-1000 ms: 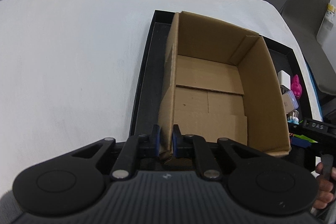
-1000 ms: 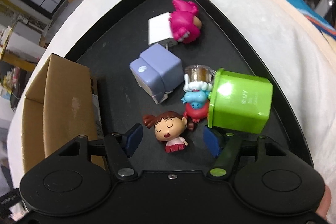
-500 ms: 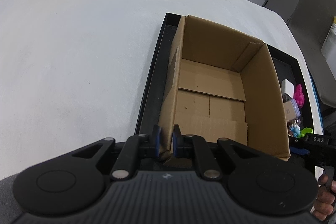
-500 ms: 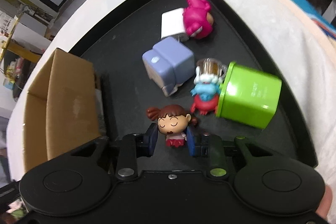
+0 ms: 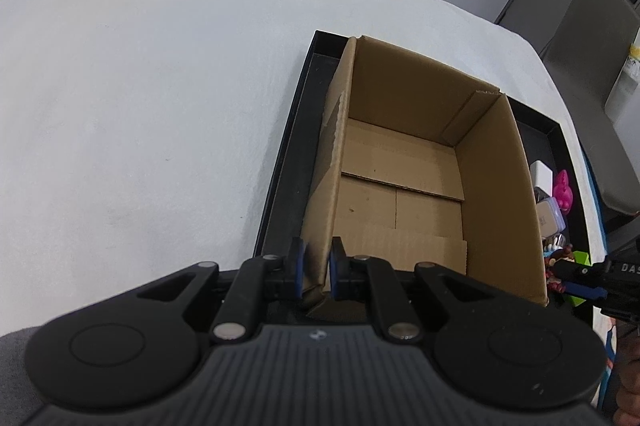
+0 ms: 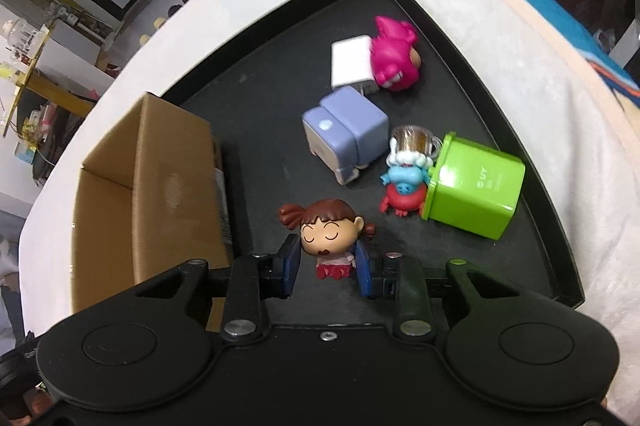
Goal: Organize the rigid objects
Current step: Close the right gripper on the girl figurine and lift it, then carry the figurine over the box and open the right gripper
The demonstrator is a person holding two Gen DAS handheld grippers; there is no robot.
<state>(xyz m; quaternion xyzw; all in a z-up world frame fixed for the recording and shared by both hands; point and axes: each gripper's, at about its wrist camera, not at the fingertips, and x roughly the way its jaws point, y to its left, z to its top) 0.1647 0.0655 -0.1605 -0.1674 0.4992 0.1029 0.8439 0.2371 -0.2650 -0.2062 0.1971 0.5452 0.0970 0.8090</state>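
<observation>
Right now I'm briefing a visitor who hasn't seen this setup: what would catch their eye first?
Probably the brown-haired girl figurine, clamped in the right gripper over the black tray. Next, the bright green plastic box lying on its side at the tray's right, with a blue-and-red toy figure against it. On the left stands the open, empty cardboard box, its near corner pinched by the left gripper.

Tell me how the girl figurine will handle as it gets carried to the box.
The girl figurine looks like hard moulded plastic, so it should stay stiff. The right gripper pinches only its small body under a much bigger head, so it may tilt or pivot. Its glossy surface hints it could slip. It is probably light.
</observation>
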